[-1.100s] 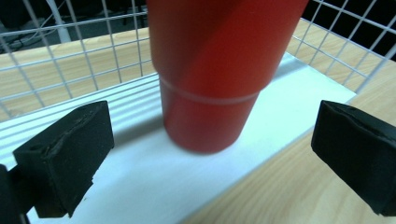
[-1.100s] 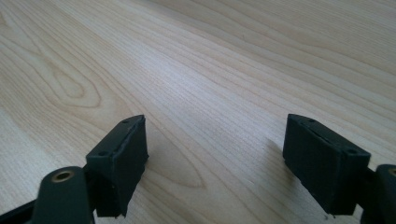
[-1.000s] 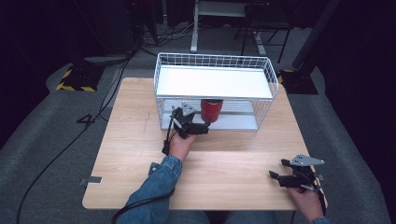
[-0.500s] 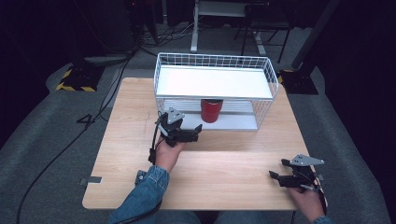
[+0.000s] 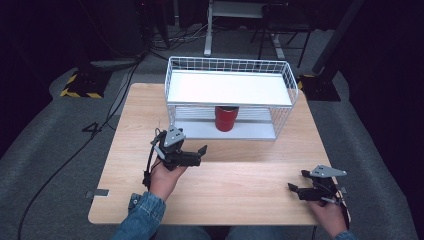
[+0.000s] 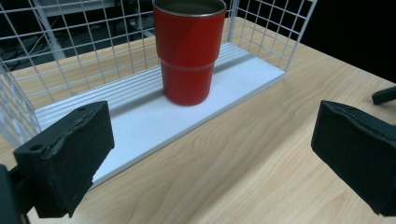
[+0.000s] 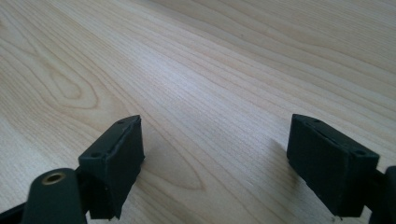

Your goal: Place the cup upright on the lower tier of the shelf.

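Standing on
tabletop: wire rack at 12 o'clock.
Rack: red cup upright on lower shelf.
Left claw: jaws wide, empty, 7 o'clock of cup.
Right claw: jaws wide, empty, at 4 o'clock.

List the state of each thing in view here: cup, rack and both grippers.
Red metal cup: upright, open top, standing free on the lower shelf.
White wire rack: standing on the wooden table, top shelf bare.
Left gripper: open, holding nothing.
Right gripper: open, low over the table, holding nothing.
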The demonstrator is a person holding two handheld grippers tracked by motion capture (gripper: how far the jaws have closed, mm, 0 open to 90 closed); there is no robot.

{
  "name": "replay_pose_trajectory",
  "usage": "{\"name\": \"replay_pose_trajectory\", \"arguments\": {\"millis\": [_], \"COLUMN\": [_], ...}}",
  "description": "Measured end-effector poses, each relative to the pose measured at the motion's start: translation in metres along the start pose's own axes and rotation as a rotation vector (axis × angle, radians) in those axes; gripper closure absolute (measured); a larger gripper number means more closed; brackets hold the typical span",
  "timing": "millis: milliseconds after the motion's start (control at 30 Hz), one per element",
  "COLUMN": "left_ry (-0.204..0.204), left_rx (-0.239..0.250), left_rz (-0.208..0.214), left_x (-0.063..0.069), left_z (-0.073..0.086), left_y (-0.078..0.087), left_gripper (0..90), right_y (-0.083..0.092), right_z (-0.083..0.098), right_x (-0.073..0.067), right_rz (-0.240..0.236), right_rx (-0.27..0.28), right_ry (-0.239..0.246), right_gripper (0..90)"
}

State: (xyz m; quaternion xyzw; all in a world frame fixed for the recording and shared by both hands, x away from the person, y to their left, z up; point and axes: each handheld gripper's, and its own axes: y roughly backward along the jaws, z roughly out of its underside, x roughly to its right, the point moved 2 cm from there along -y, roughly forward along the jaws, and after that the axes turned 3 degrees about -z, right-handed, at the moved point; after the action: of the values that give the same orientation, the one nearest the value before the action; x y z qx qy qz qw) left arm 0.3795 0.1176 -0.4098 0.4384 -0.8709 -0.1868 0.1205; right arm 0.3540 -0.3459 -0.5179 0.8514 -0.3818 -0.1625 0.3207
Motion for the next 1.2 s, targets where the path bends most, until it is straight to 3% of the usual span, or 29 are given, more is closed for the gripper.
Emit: {"name": "replay_pose_trajectory", "arguments": {"millis": [67,267,600,900,1100,1200], "left_ry": [0.010,0.026,0.002,0.015,0.048,0.055], "left_rx": [-0.024,-0.026,-0.063,-0.109,-0.137,-0.173], "left_rz": [0.008,0.023,-0.015,-0.037,-0.036,-0.039], "left_x": [0.001,-0.001,-0.003,-0.007,-0.014,-0.019], "left_z": [0.005,0.015,0.041,0.069,0.087,0.097], "left_y": [0.008,0.024,0.061,0.074,0.082,0.082], "left_gripper": [0.0,0.0,0.1,0.5,0.8,0.9], "right_y": [0.000,0.000,0.000,0.000,0.000,0.000], "right_z": [0.000,0.000,0.000,0.000,0.000,0.000], "right_x": [0.000,0.000,0.000,0.000,0.000,0.000], "right_rz": [0.000,0.000,0.000,0.000,0.000,0.000], "right_rx": [0.000,0.000,0.000,0.000,0.000,0.000], "right_ry": [0.000,0.000,0.000,0.000,0.000,0.000], "right_gripper": [18.9,18.9,18.9,18.9,18.9,18.9]}}
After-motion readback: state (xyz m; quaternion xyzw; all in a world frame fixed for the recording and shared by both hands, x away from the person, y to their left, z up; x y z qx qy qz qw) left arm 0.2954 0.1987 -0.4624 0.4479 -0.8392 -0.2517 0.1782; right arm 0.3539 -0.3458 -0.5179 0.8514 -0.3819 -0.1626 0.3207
